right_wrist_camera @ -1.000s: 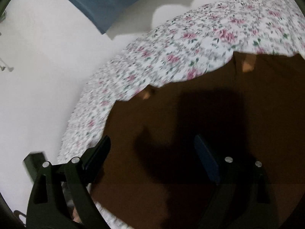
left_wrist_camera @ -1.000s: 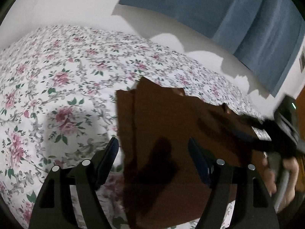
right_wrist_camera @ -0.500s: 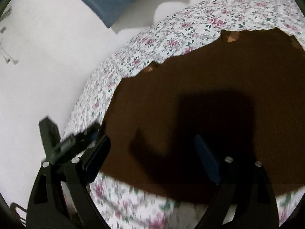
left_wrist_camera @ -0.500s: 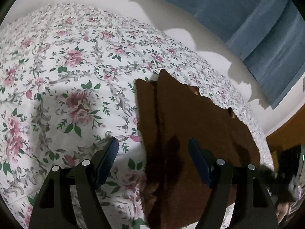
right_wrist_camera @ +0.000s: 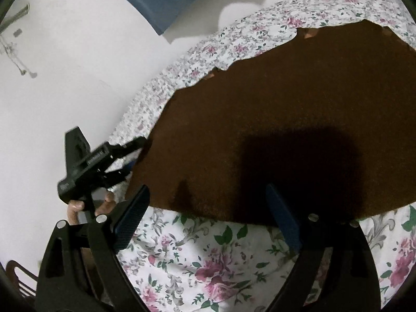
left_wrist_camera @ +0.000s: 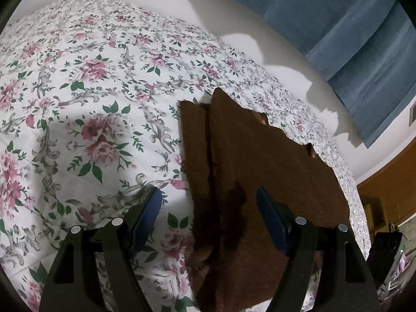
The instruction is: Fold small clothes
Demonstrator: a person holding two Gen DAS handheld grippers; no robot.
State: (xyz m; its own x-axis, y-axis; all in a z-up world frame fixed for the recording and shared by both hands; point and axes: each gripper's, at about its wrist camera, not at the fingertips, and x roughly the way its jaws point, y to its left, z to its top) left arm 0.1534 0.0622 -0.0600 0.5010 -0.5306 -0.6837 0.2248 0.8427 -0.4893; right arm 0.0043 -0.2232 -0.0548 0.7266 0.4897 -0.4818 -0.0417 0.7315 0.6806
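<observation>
A brown cloth (left_wrist_camera: 260,171) lies folded flat on the floral bedspread (left_wrist_camera: 78,104). In the left wrist view my left gripper (left_wrist_camera: 208,213) is open and empty, its fingers either side of the cloth's near left edge, where a lower layer sticks out. In the right wrist view the cloth (right_wrist_camera: 286,119) fills the middle. My right gripper (right_wrist_camera: 208,208) is open and empty above the cloth's near edge. The left gripper (right_wrist_camera: 124,158) shows there at the cloth's left corner, open, held by a hand.
A white wall (left_wrist_camera: 234,20) with a blue curtain (left_wrist_camera: 351,26) stands behind the bed. A wooden surface (left_wrist_camera: 384,182) and a dark device (left_wrist_camera: 384,249) lie beyond the bed's right edge. Floral bedspread (right_wrist_camera: 221,260) stretches around the cloth.
Both grippers have pulled back from the cloth. The right gripper has left the left wrist view's centre, and the left gripper has come into the right wrist view. The cloth lies still.
</observation>
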